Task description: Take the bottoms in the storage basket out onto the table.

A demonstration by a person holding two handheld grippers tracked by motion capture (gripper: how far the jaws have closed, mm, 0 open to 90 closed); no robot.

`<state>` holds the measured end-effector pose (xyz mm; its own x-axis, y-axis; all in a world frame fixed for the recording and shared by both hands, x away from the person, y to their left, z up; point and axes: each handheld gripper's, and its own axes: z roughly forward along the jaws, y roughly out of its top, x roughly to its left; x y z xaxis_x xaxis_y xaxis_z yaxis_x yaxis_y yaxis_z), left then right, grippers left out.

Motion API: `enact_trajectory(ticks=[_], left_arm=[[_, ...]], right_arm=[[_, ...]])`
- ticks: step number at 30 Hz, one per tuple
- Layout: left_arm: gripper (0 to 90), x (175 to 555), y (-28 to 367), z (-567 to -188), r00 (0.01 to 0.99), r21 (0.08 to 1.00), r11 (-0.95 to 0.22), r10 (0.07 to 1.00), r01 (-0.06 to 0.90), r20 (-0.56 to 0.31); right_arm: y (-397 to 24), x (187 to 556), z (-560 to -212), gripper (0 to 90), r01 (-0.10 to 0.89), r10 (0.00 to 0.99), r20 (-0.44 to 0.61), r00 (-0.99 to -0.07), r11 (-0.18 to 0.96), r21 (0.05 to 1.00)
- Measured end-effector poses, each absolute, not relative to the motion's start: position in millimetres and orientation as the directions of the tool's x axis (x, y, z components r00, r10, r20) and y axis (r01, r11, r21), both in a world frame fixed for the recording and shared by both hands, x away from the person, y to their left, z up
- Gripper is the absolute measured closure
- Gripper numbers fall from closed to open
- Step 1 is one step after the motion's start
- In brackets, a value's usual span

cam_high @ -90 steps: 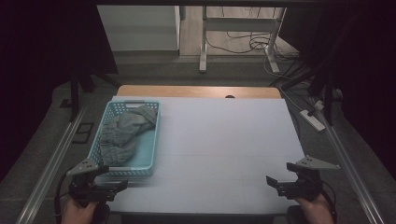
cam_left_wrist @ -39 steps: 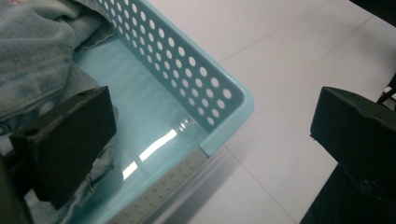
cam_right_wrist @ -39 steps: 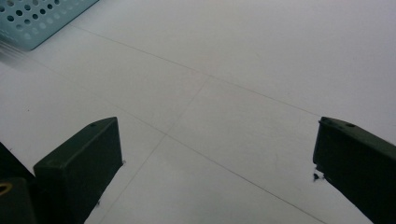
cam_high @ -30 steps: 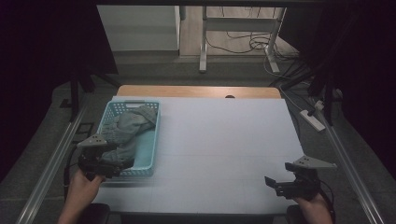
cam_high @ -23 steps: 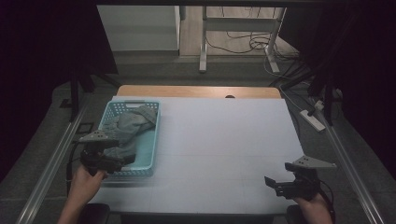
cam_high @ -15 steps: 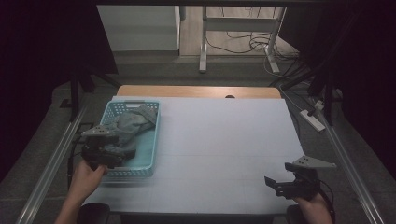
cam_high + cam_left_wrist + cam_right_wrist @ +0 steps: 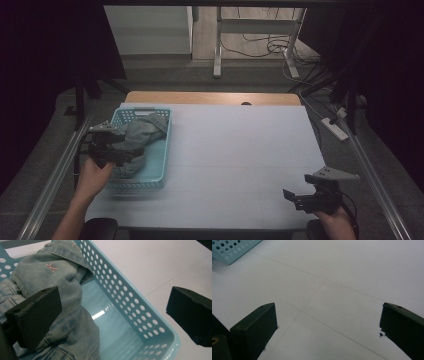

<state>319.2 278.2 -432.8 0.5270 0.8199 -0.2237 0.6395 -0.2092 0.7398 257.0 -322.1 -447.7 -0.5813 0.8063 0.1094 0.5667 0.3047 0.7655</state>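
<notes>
A: Denim garment (image 7: pixel 57 285), crumpled inside the pale blue basket (image 7: pixel 159 165); heaped toward the basket's far and left side, bare floor showing along its right wall.

B: And the change?

A: Left gripper (image 7: pixel 117 152) now over the basket, above the garment's near part. Three seconds ago parked on the worktop (image 7: pixel 235 150) just short of the basket's near edge; since then lifted and carried forward over the rim.

B: Fingers?

A: Spread wide. In the left gripper view, one finger (image 7: pixel 37 315) hanging over the denim, the other out past the basket's right wall. Nothing pinched yet.

B: Right side?

A: Right gripper (image 7: pixel 292 196) unmoved, well to the right of the basket, low over bare worktop, fingers (image 7: pixel 254 327) likewise spread.

B: Meaning?

A: Probably a reach in progress: likely next, lowering onto a fold and closing. Risk of catching the basket wall between the fingers along with the cloth.
</notes>
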Motion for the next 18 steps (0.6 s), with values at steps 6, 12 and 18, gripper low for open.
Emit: enact_trajectory(ticks=[6,12,18], left_arm=[[0.0,332,280,-432,0.509,0.733,-0.198,0.83,0.651,-0.228],[0.0,345,282,-433,0.492,0.725,-0.18,0.836,0.665,-0.243],[0.0,356,278,-429,0.486,0.718,-0.198,0.846,0.668,-0.219]], right_arm=[[-322,257,-448,1.7,0.569,0.805,0.113,-0.582,0.304,0.764],[-322,258,-448,1.7,0.571,0.805,0.114,-0.583,0.306,0.762],[-322,258,-448,1.7,0.572,0.804,0.116,-0.584,0.306,0.761]])
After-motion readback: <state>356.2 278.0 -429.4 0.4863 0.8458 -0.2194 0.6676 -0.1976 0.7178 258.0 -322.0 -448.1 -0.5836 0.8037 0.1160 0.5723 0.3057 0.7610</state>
